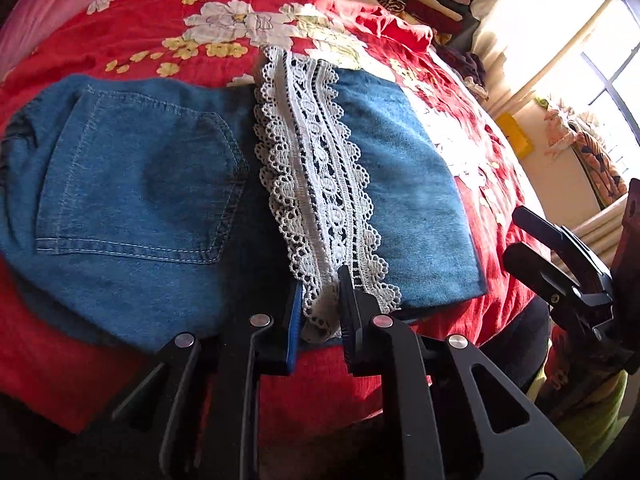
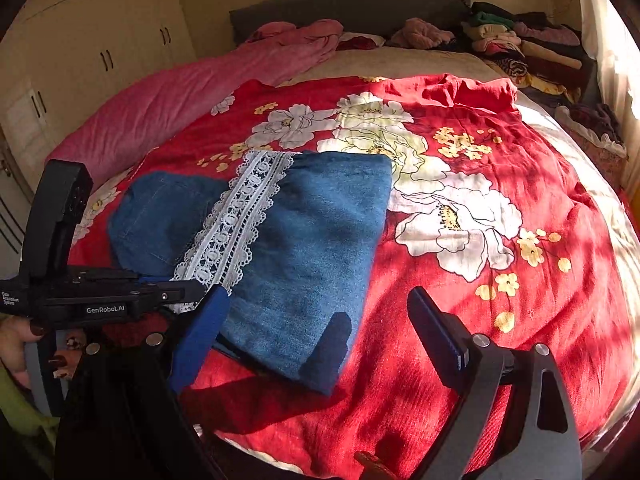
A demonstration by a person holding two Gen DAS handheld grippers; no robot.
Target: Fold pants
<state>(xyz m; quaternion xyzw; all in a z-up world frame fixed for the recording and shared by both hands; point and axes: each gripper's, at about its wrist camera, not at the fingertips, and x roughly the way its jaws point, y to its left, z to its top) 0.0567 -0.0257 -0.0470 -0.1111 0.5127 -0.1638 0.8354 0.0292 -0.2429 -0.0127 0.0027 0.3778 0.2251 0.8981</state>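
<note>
- Two grippers are working over one folded garment: the denim pants (image 1: 152, 184) are lying on the red floral bedspread (image 2: 460, 320), near the bed's front edge, back pocket facing up.
- A white lace trim (image 1: 320, 184) is running across the fold, between the pocket side and the plain blue panel.
- I am seeing my left gripper (image 1: 320, 312) pinched narrow on the near end of that lace trim, the lace bunching between its fingers.
- My right gripper (image 2: 320, 332) is standing wide, empty, hovering above the near corner of the pants; one finger is throwing a shadow on the denim.
- No container is showing in either view, so I am listing only what is lying loose.
- A pink quilt (image 2: 192, 92) is lying along the far left side of the bed, apart from the pants.
- A pile of mixed clothes (image 2: 524, 48) is sitting at the far right, by the headboard (image 2: 348, 4), well away from the work.
- A cream wardrobe (image 2: 80, 48) is standing beyond the bed's left side.
- A hand (image 2: 16, 344) is gripping the left gripper's handle at the frame's left edge.
- Nothing is lying on the pants besides the lace.
</note>
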